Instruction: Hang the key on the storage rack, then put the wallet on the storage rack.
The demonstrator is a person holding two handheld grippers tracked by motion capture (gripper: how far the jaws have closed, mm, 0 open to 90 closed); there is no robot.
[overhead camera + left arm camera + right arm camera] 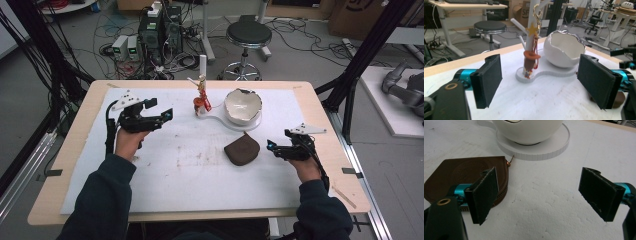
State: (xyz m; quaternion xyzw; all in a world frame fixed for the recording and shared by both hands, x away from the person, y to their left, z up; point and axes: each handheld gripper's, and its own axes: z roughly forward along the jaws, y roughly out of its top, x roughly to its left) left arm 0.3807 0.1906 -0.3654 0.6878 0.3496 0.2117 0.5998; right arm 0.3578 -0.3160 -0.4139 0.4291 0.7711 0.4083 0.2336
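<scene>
High view: rounded brown leather pouch (242, 149)

A black round stool (248, 34) stands beyond the table (75, 140), near computer towers (160, 27) and cables.

The person is wearing dark blue-green sleeves (102, 200) that are reaching down to both wrists. Each hand is gripping a black tool: the left gripper (169, 114) and the right gripper (270, 146) are each carrying a pale grey three-cornered plate (126, 99) on top and trailing a black cable (108, 131). Close up, flat black pads (489, 80) are sitting on bright teal mounts (464, 75), with a brass-ringed hole (443, 201) showing on the black body.
</scene>
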